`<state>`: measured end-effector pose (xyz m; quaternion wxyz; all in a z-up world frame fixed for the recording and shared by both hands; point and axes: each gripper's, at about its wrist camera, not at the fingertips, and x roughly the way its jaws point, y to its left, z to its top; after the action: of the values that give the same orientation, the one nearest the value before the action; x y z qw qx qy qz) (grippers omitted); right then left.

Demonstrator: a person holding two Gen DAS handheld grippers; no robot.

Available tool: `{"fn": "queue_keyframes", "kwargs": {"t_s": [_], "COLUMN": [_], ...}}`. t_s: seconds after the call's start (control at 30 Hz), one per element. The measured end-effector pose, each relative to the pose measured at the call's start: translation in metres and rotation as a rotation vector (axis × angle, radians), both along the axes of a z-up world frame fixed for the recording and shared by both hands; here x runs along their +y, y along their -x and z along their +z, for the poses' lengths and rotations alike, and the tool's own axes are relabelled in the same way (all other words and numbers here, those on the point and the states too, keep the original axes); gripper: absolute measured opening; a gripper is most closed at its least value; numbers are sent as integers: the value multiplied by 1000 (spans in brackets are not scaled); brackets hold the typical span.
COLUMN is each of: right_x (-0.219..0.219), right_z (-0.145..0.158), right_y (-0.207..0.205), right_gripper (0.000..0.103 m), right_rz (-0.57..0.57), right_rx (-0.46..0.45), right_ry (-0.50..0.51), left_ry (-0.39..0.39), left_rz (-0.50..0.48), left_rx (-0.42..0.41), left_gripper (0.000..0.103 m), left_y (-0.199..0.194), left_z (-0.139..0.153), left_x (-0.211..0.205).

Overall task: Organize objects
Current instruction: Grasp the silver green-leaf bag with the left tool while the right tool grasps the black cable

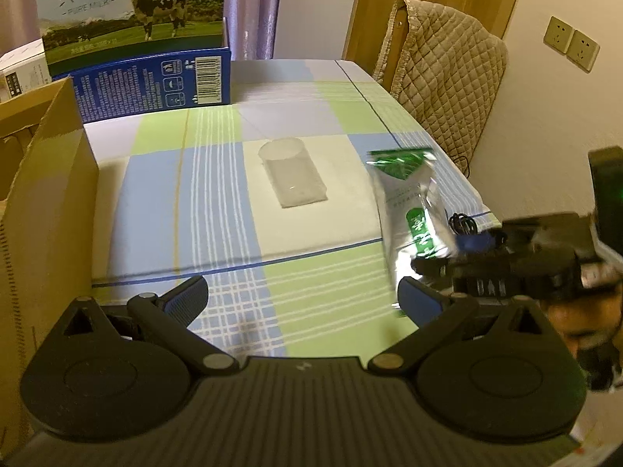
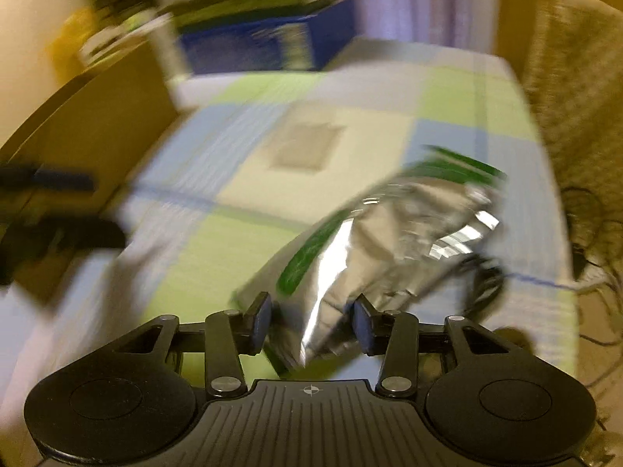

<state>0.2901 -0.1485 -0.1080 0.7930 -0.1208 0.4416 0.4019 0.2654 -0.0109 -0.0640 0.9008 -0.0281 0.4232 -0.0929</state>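
clear cup [image 1: 293, 173]: lying empty | left hand-held gripper [image 1: 300, 297]: spread | right hand-held gripper [image 2: 311, 325]: pinching foil pouch [image 2: 389, 233]

The right wrist view is smeared throughout by motion. Ahead of the right gripper [image 2: 311, 321], the foil pouch [image 2: 389, 233] shows only silver and green, its print unreadable, and whether the pads press it cannot be told. The blue box [image 2: 272, 44] beyond is a streak. In the left wrist view, the milk carton [image 1: 132, 7] is cut off at the top edge.
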Motion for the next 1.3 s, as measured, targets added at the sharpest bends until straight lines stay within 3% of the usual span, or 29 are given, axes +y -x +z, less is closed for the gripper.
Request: {"fn": "queue_keyframes", "kwargs": {"t_s": [0.17, 0.37, 0.5, 0.73, 0.8, 0.93, 1.1, 1.2, 1.3], "right_x": [-2, -39, -65, -101, -102, -93, -65, -50, -37], "right_z": [7, 27, 30, 23, 23, 26, 16, 4, -10], "right_y": [23, 31, 27, 17, 13, 5, -16, -29, -37], "right_gripper": [41, 42, 42, 42, 42, 42, 42, 42, 42], "right_rz": [93, -33, -159, -322, -348, -346, -298, -298, -273], "right_rx": [75, 32, -23, -22, -35, -73, -106, -123, -112], "right_ry": [-52, -83, -26, -42, -59, -89, -53, 23, 91], "left_ry": [16, 28, 11, -16, 12, -20, -57, -9, 26], "left_rz": [-5, -114, -211, -302, -321, -294, -93, -41, -53], "left_rx": [1, 15, 32, 80, 103, 98, 124, 149, 146], "left_gripper": [102, 102, 101, 78, 60, 47, 41, 38, 38], "left_y": [5, -6, -20, -42, -44, -31, 9, 29, 43], "left_z": [5, 0, -11, -43, -45, -44, -38, -36, -29], "left_x": [5, -13, -35, -68, -69, -64, -43, -31, -24]}}
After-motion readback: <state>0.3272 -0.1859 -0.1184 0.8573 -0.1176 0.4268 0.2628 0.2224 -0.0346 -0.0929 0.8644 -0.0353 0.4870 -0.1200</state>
